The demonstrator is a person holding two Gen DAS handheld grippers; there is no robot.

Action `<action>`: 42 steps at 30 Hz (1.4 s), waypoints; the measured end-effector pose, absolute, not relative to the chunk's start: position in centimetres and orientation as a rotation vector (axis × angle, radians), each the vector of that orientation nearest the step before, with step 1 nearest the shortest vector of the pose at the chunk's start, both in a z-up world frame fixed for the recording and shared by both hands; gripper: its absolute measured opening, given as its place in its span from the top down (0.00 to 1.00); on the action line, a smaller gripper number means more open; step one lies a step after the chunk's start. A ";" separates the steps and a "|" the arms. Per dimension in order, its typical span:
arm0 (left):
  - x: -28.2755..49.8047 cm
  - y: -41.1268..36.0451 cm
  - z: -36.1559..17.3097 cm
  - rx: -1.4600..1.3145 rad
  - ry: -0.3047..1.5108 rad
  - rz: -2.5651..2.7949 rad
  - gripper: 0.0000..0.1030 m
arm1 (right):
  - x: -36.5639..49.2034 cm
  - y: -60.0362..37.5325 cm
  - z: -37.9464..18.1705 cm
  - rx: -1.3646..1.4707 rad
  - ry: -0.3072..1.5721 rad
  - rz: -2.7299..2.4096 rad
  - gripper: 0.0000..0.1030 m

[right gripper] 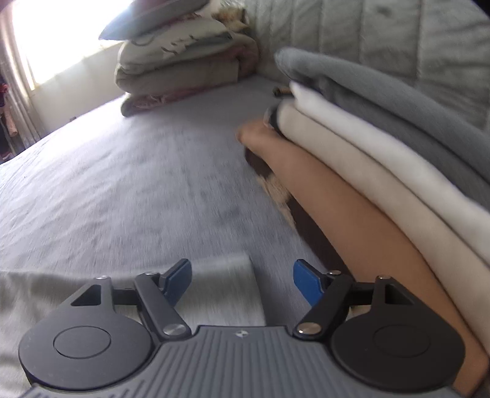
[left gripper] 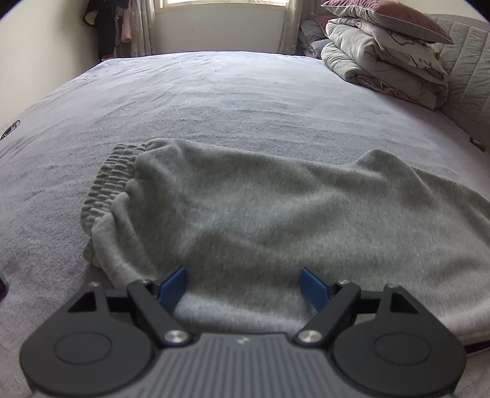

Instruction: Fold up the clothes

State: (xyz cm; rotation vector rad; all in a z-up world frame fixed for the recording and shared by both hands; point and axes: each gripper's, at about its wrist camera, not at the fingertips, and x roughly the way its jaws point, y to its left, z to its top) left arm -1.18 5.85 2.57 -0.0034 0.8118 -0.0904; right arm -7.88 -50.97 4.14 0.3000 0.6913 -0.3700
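Grey sweatpants point(left gripper: 245, 208) lie flat across the lilac bed sheet point(left gripper: 214, 107), their gathered elastic waistband point(left gripper: 113, 174) at the left end. My left gripper point(left gripper: 243, 272) hovers at the pants' near edge, open, with the blue pads wide apart and cloth lying loose between them. In the blurred right wrist view, my right gripper point(right gripper: 242, 264) is open above a squared corner of the grey garment point(right gripper: 226, 275), nothing pinched. A stack of folded clothes point(right gripper: 382, 147), grey on top with white, cream and tan layers beneath, sits just right of that gripper.
Folded quilts topped by a pillow point(left gripper: 389, 52) are piled at the bed's far right corner, against a padded headboard point(right gripper: 398, 36). A bright window and hanging clothes point(left gripper: 116, 27) stand beyond the bed's far edge.
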 end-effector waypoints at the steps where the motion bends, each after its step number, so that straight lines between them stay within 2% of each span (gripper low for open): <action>1: -1.2 5.8 2.5 -0.001 0.809 -0.090 0.19 | -7.1 -50.8 3.7 0.289 0.711 -0.355 0.32; 2: -1.2 5.7 2.5 0.001 0.806 -0.090 0.19 | -6.3 -50.9 3.3 0.289 0.749 -0.338 0.43; 3: -1.2 5.7 2.5 0.002 0.803 -0.090 0.19 | -5.7 -50.9 2.9 0.294 0.794 -0.337 0.58; 6: -1.2 5.7 2.4 -0.001 0.800 -0.091 0.19 | -6.1 -51.0 3.6 0.283 0.789 -0.364 0.77; 9: -1.1 5.7 2.5 -0.008 0.805 -0.094 0.19 | -6.9 -51.3 5.5 0.307 0.688 -0.357 0.79; 13: -1.0 5.6 2.6 -0.010 0.808 -0.097 0.19 | -6.9 -50.2 5.6 0.240 0.657 -0.380 0.80; 18: -1.2 5.9 2.6 -0.016 0.809 -0.107 0.20 | -5.6 -50.6 4.0 0.227 0.710 -0.399 0.79; 23: -1.4 6.0 2.7 -0.023 0.811 -0.109 0.20 | -6.8 -50.1 6.8 0.255 0.564 -0.339 0.79; 26: -1.4 6.0 2.7 -0.020 0.809 -0.108 0.20 | -7.2 -50.3 7.4 0.255 0.543 -0.379 0.79; 31: -1.3 5.9 2.6 -0.013 0.807 -0.108 0.20 | -6.0 -51.0 5.4 0.239 0.701 -0.433 0.74; 36: -1.1 6.1 2.8 -0.027 0.815 -0.112 0.20 | -7.9 -51.6 6.2 0.247 0.698 -0.443 0.44; 38: -1.0 6.3 2.8 -0.038 0.816 -0.110 0.20 | -9.5 -51.6 6.7 0.260 0.698 -0.444 0.42; 41: -0.8 6.6 3.0 -0.044 0.807 -0.084 0.20 | -12.1 -51.7 6.1 0.331 0.758 -0.405 0.32; 42: -0.8 6.8 3.2 -0.040 0.792 -0.061 0.20 | -12.7 -51.8 5.4 0.362 0.794 -0.376 0.31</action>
